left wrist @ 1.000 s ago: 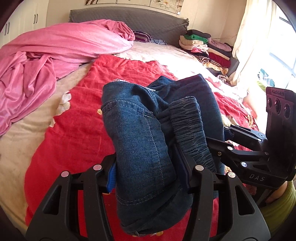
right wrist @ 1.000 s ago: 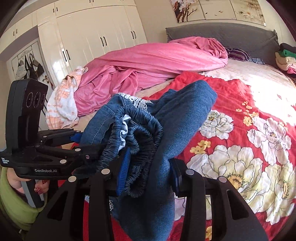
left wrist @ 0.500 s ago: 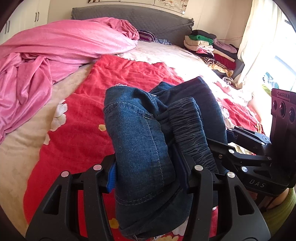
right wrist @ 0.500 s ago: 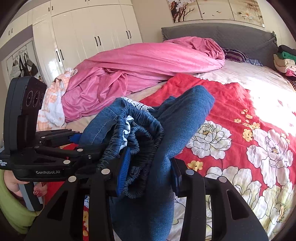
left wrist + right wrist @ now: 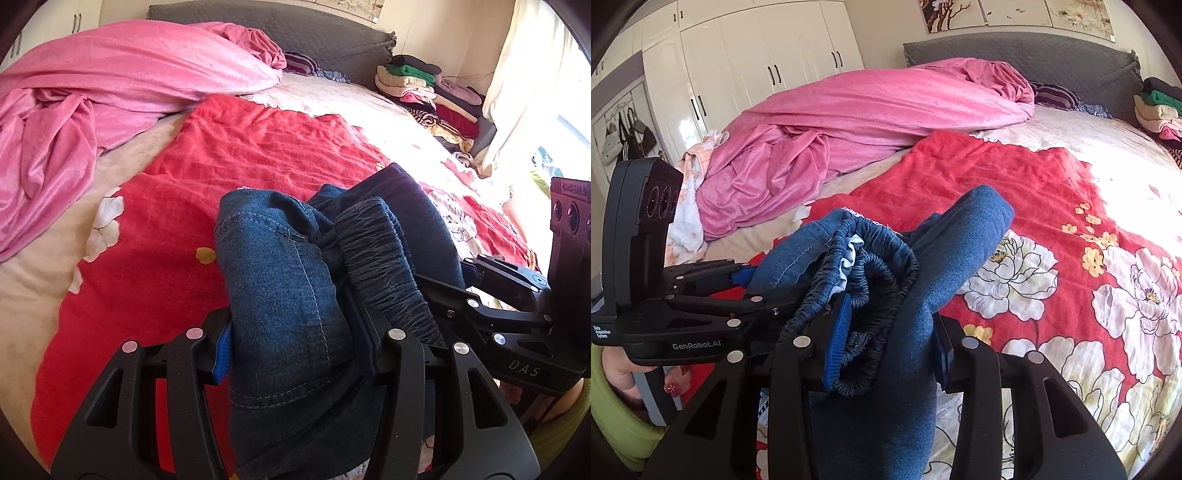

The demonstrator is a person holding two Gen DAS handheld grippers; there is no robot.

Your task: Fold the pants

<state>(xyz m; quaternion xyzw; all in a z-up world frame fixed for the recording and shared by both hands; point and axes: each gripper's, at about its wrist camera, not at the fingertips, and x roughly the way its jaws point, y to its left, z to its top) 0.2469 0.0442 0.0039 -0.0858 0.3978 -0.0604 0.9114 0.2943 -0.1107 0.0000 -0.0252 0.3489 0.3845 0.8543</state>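
We see the red floral bedspread below, crumpled pink blanket far left. Bunched blue denim pants sit between both jaws: our left gripper and right gripper each clamp the pants, side by side.

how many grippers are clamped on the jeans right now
2. The left gripper is shut on the jeans at the denim side seam. The right gripper is shut on the bunched elastic waistband, close beside it. No other gripper shows.
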